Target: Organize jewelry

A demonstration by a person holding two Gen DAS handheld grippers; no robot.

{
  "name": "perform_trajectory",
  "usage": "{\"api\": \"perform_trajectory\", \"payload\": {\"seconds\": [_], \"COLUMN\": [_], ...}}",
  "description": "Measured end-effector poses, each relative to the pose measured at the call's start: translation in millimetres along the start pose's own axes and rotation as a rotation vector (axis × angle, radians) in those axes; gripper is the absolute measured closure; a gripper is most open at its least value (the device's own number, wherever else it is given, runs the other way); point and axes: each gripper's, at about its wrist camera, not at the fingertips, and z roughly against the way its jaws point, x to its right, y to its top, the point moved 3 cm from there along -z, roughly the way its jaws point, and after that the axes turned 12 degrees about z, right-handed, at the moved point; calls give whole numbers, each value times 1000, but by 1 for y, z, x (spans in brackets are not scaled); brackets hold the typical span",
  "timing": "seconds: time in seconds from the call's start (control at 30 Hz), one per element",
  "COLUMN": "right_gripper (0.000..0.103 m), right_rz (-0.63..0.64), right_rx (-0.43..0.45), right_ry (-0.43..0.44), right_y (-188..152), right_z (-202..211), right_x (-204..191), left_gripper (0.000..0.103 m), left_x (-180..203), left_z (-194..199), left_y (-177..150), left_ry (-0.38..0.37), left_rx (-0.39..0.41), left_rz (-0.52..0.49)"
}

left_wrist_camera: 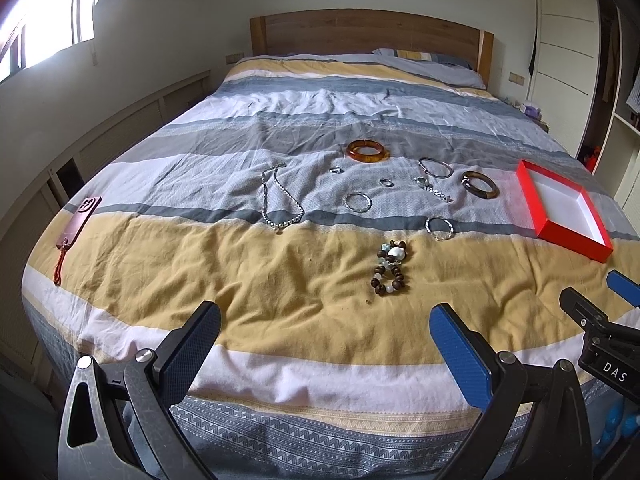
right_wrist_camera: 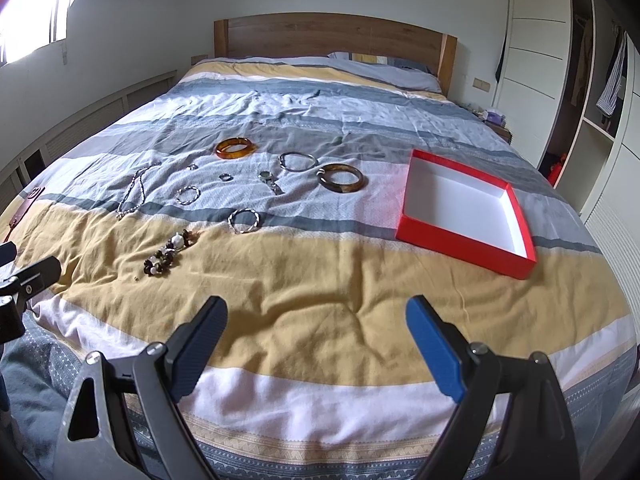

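Note:
Jewelry lies spread on the striped bedspread: an amber bangle point(left_wrist_camera: 368, 151) point(right_wrist_camera: 236, 148), a dark tortoiseshell bangle point(left_wrist_camera: 479, 185) point(right_wrist_camera: 341, 178), a silver bangle point(left_wrist_camera: 435, 168) point(right_wrist_camera: 298, 161), two twisted silver bracelets point(left_wrist_camera: 357, 202) point(left_wrist_camera: 439, 228), a silver chain necklace point(left_wrist_camera: 278, 200) point(right_wrist_camera: 134, 192), small rings point(left_wrist_camera: 386, 182), and a brown bead bracelet point(left_wrist_camera: 391, 267) point(right_wrist_camera: 168, 254). An open red box point(left_wrist_camera: 564, 210) point(right_wrist_camera: 466, 214) with a white inside stands empty to the right. My left gripper point(left_wrist_camera: 324, 344) and right gripper point(right_wrist_camera: 316, 340) are both open and empty, above the bed's near edge.
A pink phone with a red strap point(left_wrist_camera: 78, 220) lies at the bed's left edge. The wooden headboard point(left_wrist_camera: 368, 34) and pillow are at the far end. A white wardrobe point(right_wrist_camera: 536, 60) stands on the right, a low wall unit on the left.

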Motion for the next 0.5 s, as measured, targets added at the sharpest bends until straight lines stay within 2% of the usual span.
{"api": "perform_trajectory", "payload": {"seconds": [0.2,0.5], "right_gripper": [12,12], "right_rz": [9,20], "right_rx": [-6,-19], "right_ry": [0,9], "right_y": [0,-1], "right_z": [-3,-10], "right_x": [-3,-7], "left_gripper": [1,1], "left_x": [-4,-2], "left_z": [-3,-13], "left_y": [2,-2], "left_ry": [-25,-19], "left_rx": [-16,-30], "left_rz": [26,6]}}
